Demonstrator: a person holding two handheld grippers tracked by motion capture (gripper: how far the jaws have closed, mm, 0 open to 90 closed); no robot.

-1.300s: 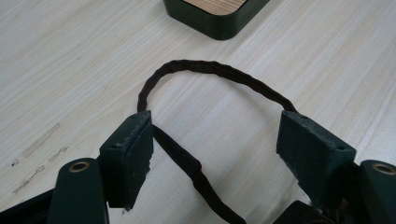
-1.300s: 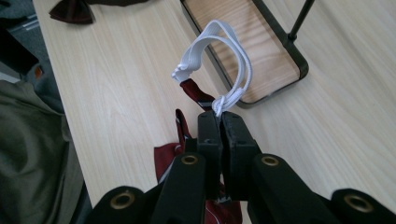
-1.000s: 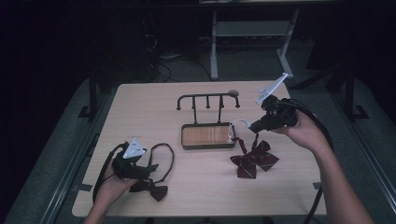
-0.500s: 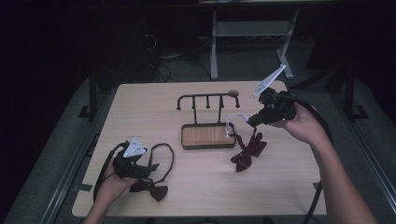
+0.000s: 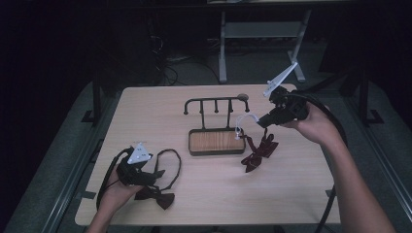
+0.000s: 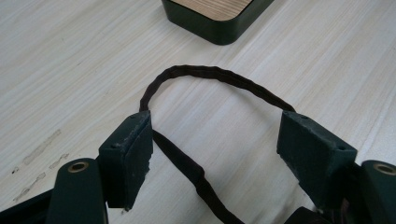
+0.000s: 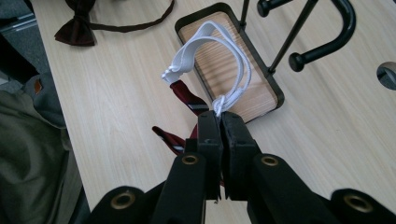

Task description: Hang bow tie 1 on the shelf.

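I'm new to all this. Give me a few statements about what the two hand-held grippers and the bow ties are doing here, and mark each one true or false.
1. The right gripper is shut on the white elastic loop of the red bow tie. True.
2. The red bow tie already hangs from a hook of the black rack. False: it dangles from the right gripper beside the rack's wooden tray.
3. The left gripper has its jaws wide open. True: the dark strap lies on the table between them, ungripped.
4. The dark bow tie lies in the tray. False: it lies on the table near the left gripper.
5. The tray holds a third bow tie. False: its wooden floor is bare.
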